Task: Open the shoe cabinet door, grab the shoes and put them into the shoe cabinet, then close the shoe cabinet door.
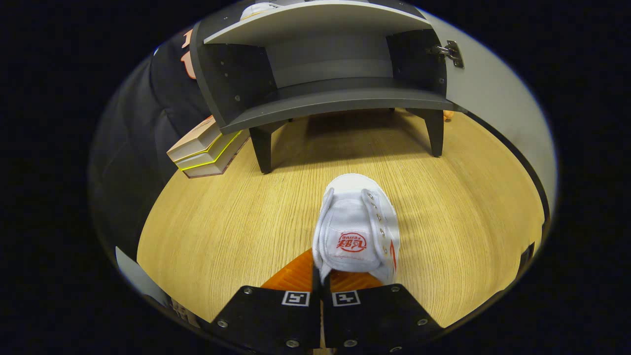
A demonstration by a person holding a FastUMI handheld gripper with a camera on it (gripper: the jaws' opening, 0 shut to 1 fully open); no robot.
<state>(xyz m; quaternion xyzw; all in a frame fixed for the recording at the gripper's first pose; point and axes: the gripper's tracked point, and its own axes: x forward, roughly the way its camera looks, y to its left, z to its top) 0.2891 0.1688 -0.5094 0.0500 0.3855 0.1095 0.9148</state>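
The fingers are pinched nearly together on the heel edge of a white shoe, which hangs just ahead of them above the wooden desk. Far off stands the cabinet, its door swung open to the right, the lower shelf bare; another shoe seems to sit on top. The grip is thin, on soft cloth at one end, so the shoe may sag or slip free. Carried low, its toe could catch the shelf lip. Books lie left of the cabinet.
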